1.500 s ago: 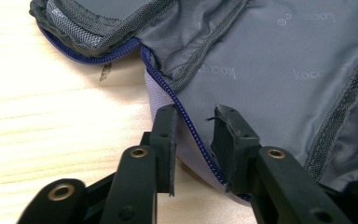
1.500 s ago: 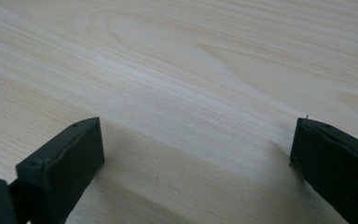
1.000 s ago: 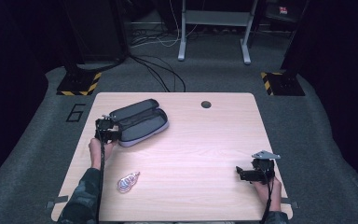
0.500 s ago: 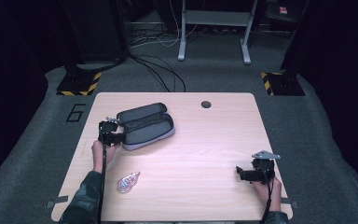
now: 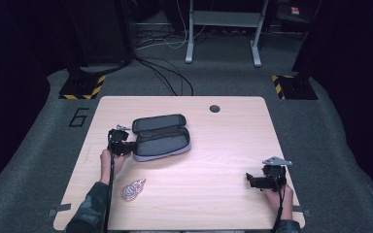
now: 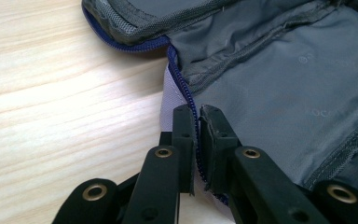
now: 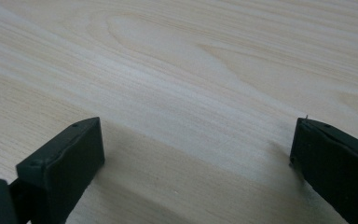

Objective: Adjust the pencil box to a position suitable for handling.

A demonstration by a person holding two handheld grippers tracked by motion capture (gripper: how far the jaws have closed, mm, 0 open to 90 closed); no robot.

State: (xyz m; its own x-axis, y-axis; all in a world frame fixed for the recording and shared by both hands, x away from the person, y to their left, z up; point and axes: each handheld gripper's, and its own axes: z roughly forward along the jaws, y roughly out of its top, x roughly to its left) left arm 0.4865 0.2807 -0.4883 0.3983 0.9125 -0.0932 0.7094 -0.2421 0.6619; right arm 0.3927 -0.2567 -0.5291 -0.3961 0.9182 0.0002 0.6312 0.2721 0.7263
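A grey zip case [image 5: 161, 136] with a blue zipper lies open on the left half of the wooden table [image 5: 223, 145], its lid folded back. My left gripper [image 5: 122, 144] sits at the case's left end. In the left gripper view its jaws are shut on the zippered edge of the case [image 6: 270, 84], pinching the blue zipper [image 6: 186, 93] between them. My right gripper [image 5: 257, 180] rests low near the table's front right, jaws wide open over bare wood with nothing between them. A small clear wrapped item [image 5: 132, 189] lies near the front left, beside the person's left forearm.
A dark round cable hole [image 5: 214, 108] sits near the table's far edge. Beyond the table are metal stand legs [image 5: 190, 43], floor cables [image 5: 170, 77] and yellow-black striped bases [image 5: 82, 87]. Bare wood spans the middle and right of the table.
The left gripper has pulled the case toward the table's middle and turned it more level, and the case now lies more open. The right gripper has stayed put.
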